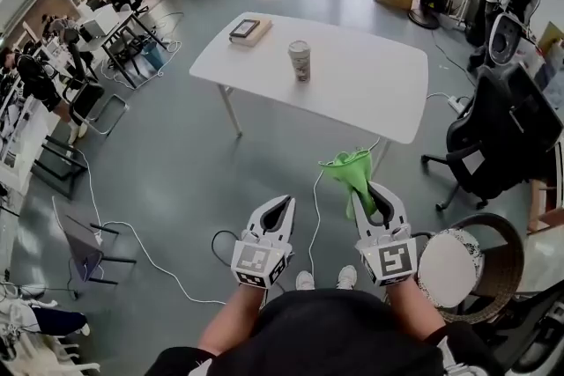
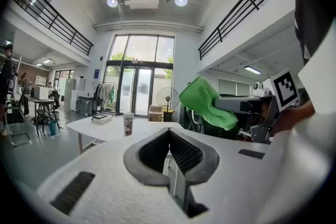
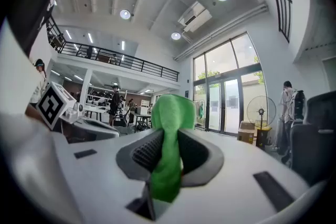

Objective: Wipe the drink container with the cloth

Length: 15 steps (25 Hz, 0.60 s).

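Head view shows one drink container, a patterned paper cup standing upright near the middle of the single white table, well apart from both claws, with open grey floor between. One green cloth is pinched in the right gripper. In the right gripper view its jaws are pressed onto the cloth, which bunches above the tips and hangs down through them. The left gripper is level with it, just beside it, and carries nothing. In the left gripper view its jaws meet at the tips with an empty hollow behind them, and the cup stands far ahead, a little to their left. One flat book-like stack lies toward the table's far left corner, apart from the cup. One black office chair stands to the table's right.
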### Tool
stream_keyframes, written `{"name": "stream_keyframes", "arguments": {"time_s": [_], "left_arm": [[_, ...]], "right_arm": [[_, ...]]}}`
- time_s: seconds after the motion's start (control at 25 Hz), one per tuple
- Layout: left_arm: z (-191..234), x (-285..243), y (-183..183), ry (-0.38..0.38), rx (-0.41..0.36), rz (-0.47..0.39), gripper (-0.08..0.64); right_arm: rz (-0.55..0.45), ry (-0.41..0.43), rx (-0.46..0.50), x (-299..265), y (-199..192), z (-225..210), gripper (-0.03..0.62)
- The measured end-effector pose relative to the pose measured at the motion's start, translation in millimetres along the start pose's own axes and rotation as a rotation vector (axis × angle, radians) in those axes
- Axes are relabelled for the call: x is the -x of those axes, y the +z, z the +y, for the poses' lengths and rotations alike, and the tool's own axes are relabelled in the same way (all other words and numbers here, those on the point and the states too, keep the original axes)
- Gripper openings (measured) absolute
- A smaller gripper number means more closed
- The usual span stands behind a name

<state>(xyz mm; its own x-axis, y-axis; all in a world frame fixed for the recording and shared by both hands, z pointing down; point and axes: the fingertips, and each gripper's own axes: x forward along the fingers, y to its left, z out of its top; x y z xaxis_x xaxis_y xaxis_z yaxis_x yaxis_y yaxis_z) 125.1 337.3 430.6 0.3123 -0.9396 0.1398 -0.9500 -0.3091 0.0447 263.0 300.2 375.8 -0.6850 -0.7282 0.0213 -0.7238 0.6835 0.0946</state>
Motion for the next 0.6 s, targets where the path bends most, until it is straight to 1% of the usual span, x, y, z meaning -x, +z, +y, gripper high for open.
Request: {"name": "stream_keyframes", "arguments": {"time_s": [0.2, 0.32, 0.44, 0.6], "left_arm": [[13, 14, -1, -0.009, -0.001, -0.012, 0.009], [24, 20, -6, -0.013, -0.004, -0.012, 0.009], [34, 26, -9, -0.015, 0.005, -0.015, 0.009], [43, 20, -5, -0.015, 0.001, -0.032, 0.009]], "right_arm": [[0.0, 0.022, -0.037, -4, -3, 16, 0.087], [0.021, 0.033, -0.041, -6, -11, 26, 0.087], [0.03, 0.025, -0.037, -9, -12, 34, 0.087], [0.041, 0.022, -0.028, -23, -15, 32, 0.087]]}}
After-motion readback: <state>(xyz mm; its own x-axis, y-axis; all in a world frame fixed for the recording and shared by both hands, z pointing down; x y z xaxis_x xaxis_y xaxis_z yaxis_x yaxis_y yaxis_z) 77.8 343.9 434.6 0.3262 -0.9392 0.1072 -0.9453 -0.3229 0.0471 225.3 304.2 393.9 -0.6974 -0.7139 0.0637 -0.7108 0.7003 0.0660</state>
